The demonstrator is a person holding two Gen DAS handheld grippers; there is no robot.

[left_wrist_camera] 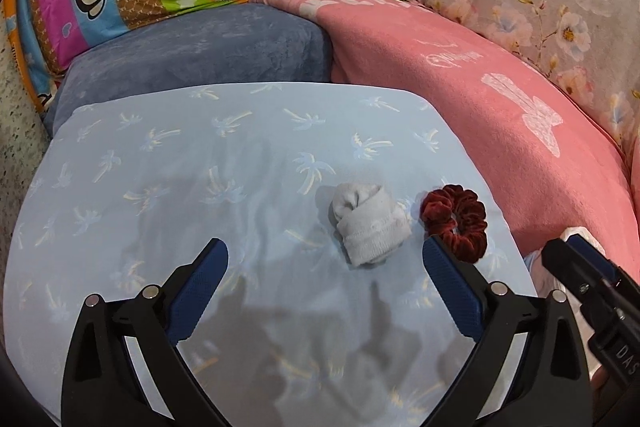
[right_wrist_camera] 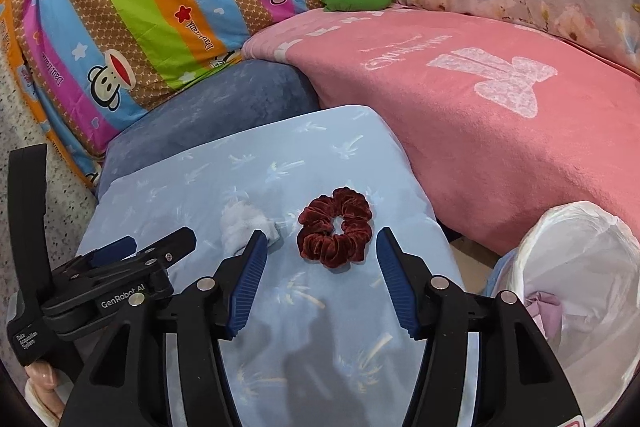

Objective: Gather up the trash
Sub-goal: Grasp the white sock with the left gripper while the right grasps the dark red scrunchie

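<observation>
A rolled sock (left_wrist_camera: 369,225) and a dark red scrunchie (right_wrist_camera: 335,227) lay side by side on a light blue pillow (left_wrist_camera: 160,187). The left gripper (left_wrist_camera: 326,261) hung over the sock with its jaws wide apart and nothing in them. The right gripper (right_wrist_camera: 322,251) had its jaws apart too, with the scrunchie just ahead between the tips. A white bag (right_wrist_camera: 584,267) stood at the right, beside a pink blanket (right_wrist_camera: 480,107).

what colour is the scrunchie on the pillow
Dark red velvet scrunchie, clearest in the right wrist view.
</observation>
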